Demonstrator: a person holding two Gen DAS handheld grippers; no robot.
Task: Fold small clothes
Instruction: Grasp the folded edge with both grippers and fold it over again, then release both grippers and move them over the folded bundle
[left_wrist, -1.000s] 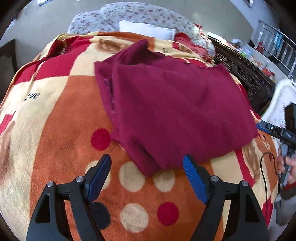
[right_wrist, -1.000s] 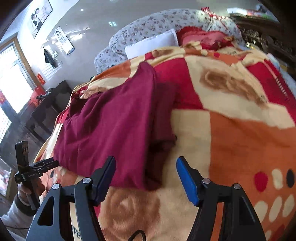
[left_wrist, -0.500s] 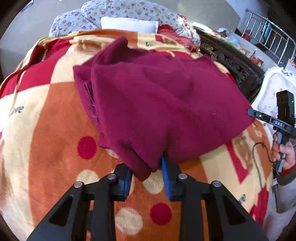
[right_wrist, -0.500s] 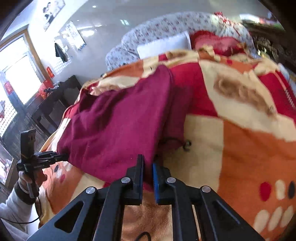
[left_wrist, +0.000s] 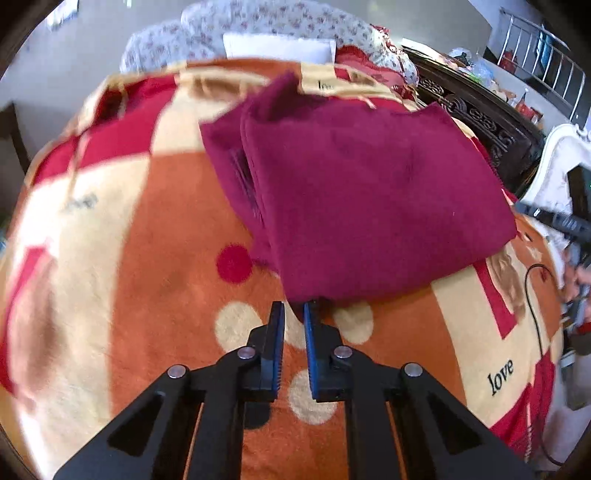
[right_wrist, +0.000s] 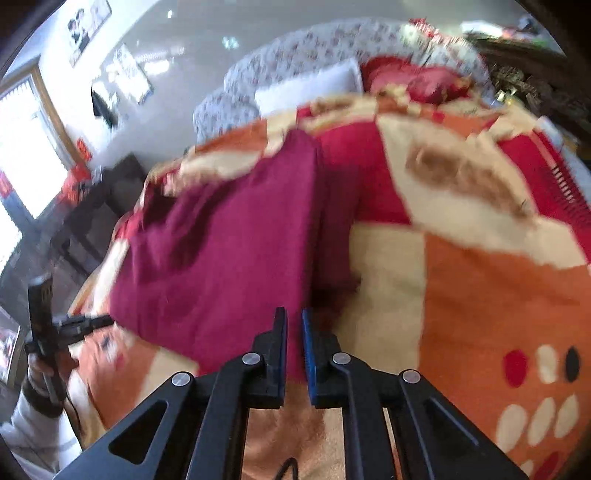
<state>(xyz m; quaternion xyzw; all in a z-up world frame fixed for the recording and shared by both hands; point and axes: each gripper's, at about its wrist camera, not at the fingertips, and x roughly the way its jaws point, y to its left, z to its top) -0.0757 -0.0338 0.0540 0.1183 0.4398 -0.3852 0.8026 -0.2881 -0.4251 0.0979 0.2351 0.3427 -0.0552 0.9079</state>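
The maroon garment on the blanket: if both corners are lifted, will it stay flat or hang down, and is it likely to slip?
The garment probably sags between the left gripper and right gripper: it lies soft and layered on the blanket. It looks fuzzy, so slipping seems unlikely. The folded layers may fall open.

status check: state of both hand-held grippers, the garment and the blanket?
left hand-held gripper: shut on a near corner of the maroon garment, jaws just closed
right hand-held gripper: shut on the other near corner
maroon garment: partly folded, layers stacked, lying on the blanket
blanket: spread over the bed
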